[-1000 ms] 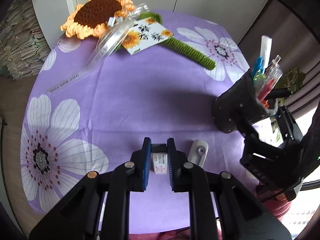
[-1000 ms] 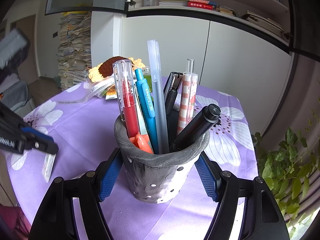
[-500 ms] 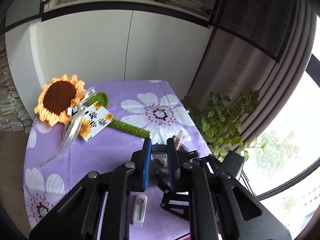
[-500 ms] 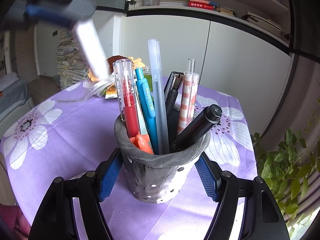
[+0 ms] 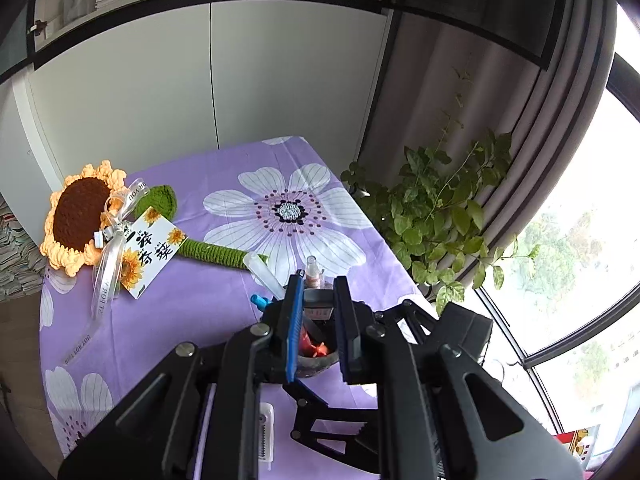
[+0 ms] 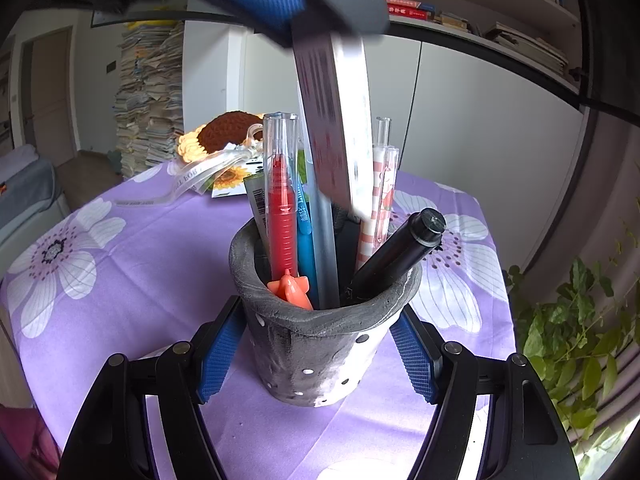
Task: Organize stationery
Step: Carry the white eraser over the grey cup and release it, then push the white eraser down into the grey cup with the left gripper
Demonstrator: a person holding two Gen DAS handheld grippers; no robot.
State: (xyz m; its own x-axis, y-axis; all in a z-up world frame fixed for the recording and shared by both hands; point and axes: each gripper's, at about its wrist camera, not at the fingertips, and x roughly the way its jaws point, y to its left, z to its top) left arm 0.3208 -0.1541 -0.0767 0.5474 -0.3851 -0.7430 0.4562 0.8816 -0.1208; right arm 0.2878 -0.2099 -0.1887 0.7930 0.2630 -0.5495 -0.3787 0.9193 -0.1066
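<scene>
A purple flowered tablecloth (image 5: 208,312) spreads ahead of my tools, with white cabinets (image 5: 200,80) beyond. Left of my left gripper (image 5: 316,320) lies a crochet sunflower (image 5: 80,216); its card's writing is too small to read. That gripper pinches a flat white ruler-like piece (image 6: 340,128) above the pen holder (image 6: 320,344), which my right gripper (image 6: 320,352) clamps. Only the right view shows stacked papers (image 6: 148,96).

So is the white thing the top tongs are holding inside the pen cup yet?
Not fully. The white flat item hangs from the left tongs, its lower end among the pens, above the grey pen cup rim.
</scene>
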